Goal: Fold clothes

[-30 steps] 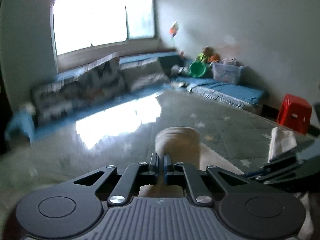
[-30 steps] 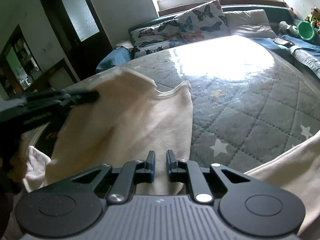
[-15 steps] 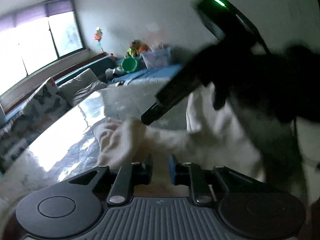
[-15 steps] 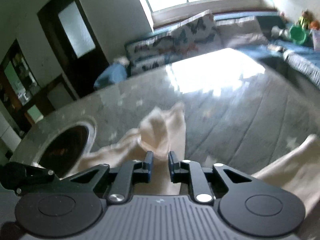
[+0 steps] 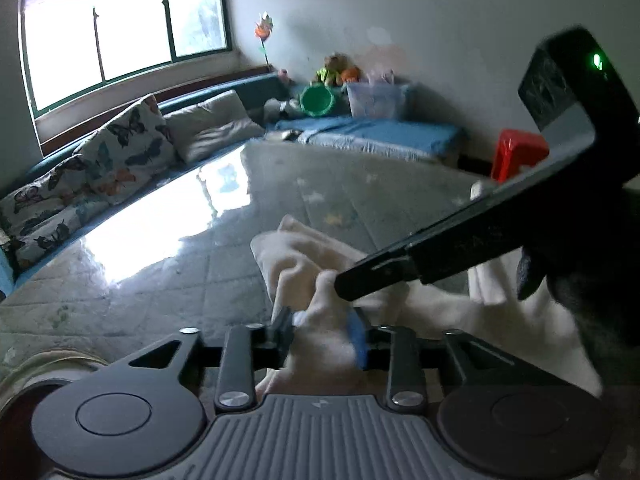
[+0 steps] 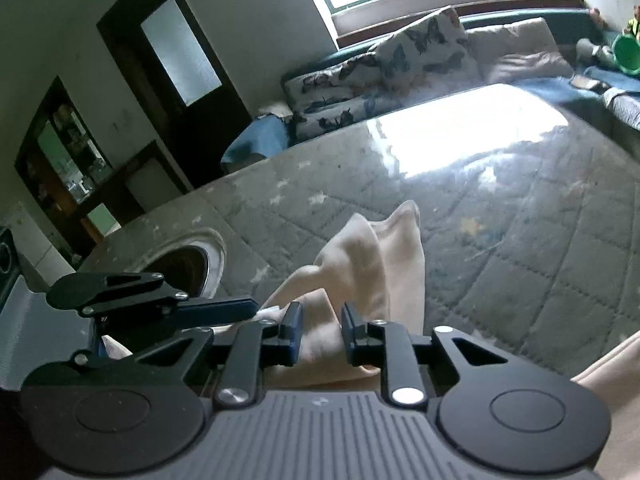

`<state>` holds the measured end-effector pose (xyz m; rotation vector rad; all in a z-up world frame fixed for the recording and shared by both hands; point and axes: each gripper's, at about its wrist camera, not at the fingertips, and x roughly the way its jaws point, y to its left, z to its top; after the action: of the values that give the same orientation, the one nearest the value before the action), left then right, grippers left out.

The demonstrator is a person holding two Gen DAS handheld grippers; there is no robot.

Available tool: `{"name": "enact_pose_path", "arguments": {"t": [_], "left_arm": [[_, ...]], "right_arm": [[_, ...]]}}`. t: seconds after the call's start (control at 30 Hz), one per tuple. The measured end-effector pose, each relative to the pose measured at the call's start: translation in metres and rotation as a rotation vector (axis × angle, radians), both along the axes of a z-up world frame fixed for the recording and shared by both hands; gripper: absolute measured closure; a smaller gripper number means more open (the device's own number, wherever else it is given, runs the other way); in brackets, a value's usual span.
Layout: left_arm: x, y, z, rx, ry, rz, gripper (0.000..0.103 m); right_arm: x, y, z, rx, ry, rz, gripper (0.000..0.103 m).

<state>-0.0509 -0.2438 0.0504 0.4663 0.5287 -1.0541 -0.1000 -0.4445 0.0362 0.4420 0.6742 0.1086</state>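
Observation:
A cream garment [image 5: 304, 264] lies bunched on the grey quilted mattress [image 5: 192, 264]. My left gripper [image 5: 322, 326] is open, its jaws apart with folds of the cloth between them. My right gripper [image 6: 320, 326] is also open over the same cream garment [image 6: 372, 256]. The two grippers are close together: the right one crosses the left wrist view from the right [image 5: 440, 256], its tip touching the cloth, and the left one shows at the left of the right wrist view [image 6: 160, 300].
Butterfly-print pillows [image 5: 120, 152] and blue floor cushions [image 5: 372, 136] line the far edges. A red stool [image 5: 516, 152], a green bowl [image 5: 316, 100] and a plastic bin [image 5: 376, 98] stand by the wall. A round opening [image 6: 188, 268] lies left of the garment.
Both grippers have opened from shut. The garment, spread wide a second ago, is now gathered into a narrow bunch. The grippers have come close together over it.

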Motion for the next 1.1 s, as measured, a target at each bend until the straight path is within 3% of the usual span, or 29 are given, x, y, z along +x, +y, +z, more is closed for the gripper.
{"name": "enact_pose_path", "arguments": {"t": [0.2, 0.27, 0.33, 0.4, 0.57, 0.7, 0.8, 0.87, 0.9, 1.0, 1.1], "left_arm": [[0.003, 0.001, -0.005, -0.029, 0.027, -0.023, 0.053], [0.004, 0.001, -0.005, -0.042, 0.032, -0.034, 0.062], [0.003, 0.000, -0.005, -0.042, 0.020, -0.034, 0.083], [-0.002, 0.002, -0.004, -0.048, -0.008, -0.029, 0.090], [-0.011, 0.009, -0.001, -0.065, -0.055, -0.035, 0.092], [-0.001, 0.000, -0.003, -0.043, -0.027, -0.019, 0.070], [0.003, -0.007, -0.004, -0.039, -0.005, -0.030, 0.069], [0.000, -0.013, -0.007, -0.022, -0.022, -0.050, 0.075], [-0.002, -0.015, -0.008, -0.012, -0.037, -0.056, 0.089], [-0.006, -0.012, -0.008, -0.033, -0.070, -0.048, 0.096], [0.002, 0.002, 0.001, -0.079, -0.105, 0.032, 0.097]], "right_arm": [[-0.008, -0.002, 0.010, 0.038, -0.089, 0.098, 0.087], [-0.010, -0.001, 0.015, 0.031, -0.107, 0.107, 0.087], [-0.013, -0.004, 0.020, 0.037, -0.123, 0.087, 0.087], [-0.017, -0.008, 0.023, 0.018, -0.130, 0.051, 0.086], [-0.020, -0.015, 0.019, -0.008, -0.099, -0.011, 0.085], [-0.017, -0.020, 0.014, 0.004, -0.082, -0.046, 0.085], [-0.019, -0.024, 0.012, 0.022, -0.081, -0.059, 0.085], [-0.019, -0.025, 0.012, 0.011, -0.077, -0.062, 0.085], [-0.019, -0.025, 0.011, 0.009, -0.075, -0.063, 0.085], [-0.019, -0.027, 0.012, 0.007, -0.075, -0.071, 0.085], [-0.017, -0.029, 0.012, -0.003, -0.071, -0.082, 0.085]]}}
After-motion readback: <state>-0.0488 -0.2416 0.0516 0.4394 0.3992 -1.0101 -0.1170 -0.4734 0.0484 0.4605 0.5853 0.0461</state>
